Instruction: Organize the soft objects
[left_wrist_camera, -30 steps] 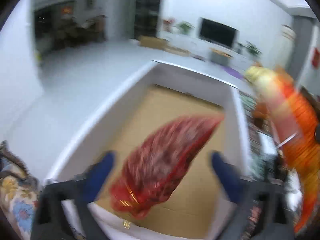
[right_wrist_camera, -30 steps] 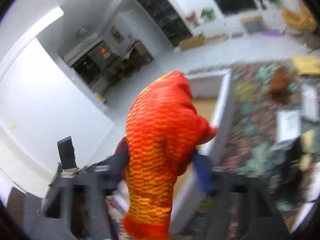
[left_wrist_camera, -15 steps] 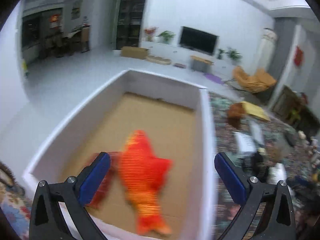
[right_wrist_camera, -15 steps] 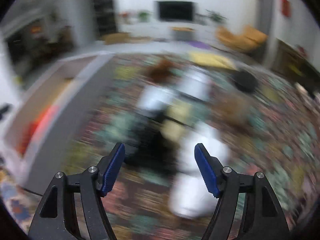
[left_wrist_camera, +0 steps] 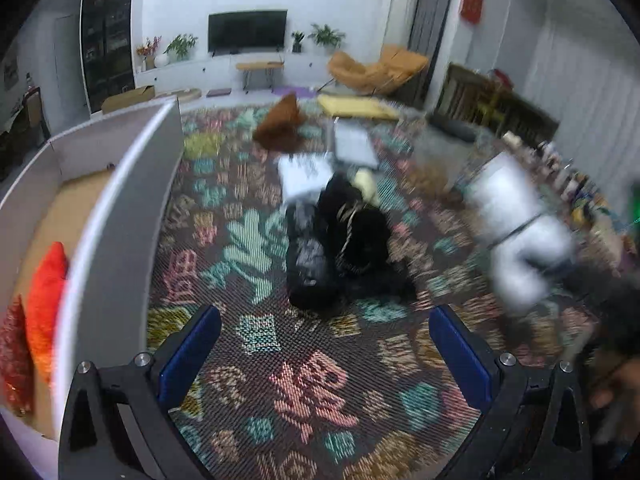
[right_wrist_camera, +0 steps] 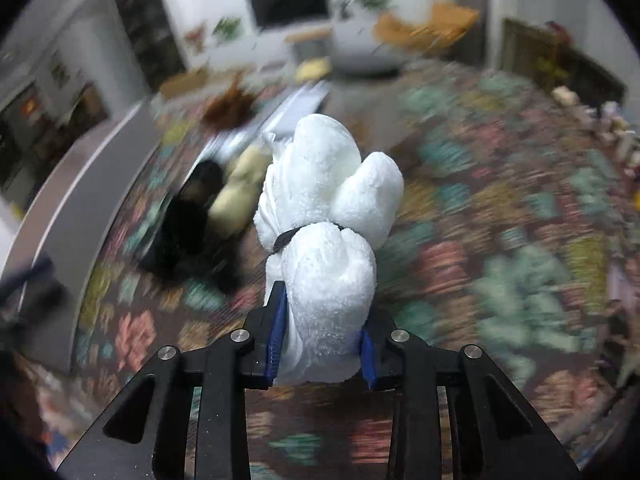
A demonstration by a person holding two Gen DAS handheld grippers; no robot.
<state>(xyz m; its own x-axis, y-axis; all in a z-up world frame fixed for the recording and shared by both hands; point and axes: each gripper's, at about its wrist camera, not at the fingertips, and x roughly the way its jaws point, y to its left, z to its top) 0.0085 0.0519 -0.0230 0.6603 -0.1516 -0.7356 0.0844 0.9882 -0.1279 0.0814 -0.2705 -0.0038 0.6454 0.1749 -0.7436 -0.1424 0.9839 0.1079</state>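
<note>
Since the earlier frame both fish left the tools. Left view: orange fish (left_wrist_camera: pixel 48 300) and red fish (left_wrist_camera: pixel 14 356) lie in the white box (left_wrist_camera: pixel 120 216); left tool (left_wrist_camera: pixel 324 352) wide open, empty, over the rug (left_wrist_camera: pixel 304 392). Right view: right tool (right_wrist_camera: pixel 322 344), jaws just closed, clamps the white plush (right_wrist_camera: pixel 328 248) above the rug.

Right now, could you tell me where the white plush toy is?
The white plush toy is clamped in the right gripper, above the patterned rug, right of the black pile.

Fluffy terry-cloth white plush toy (right_wrist_camera: pixel 328 240)
</note>
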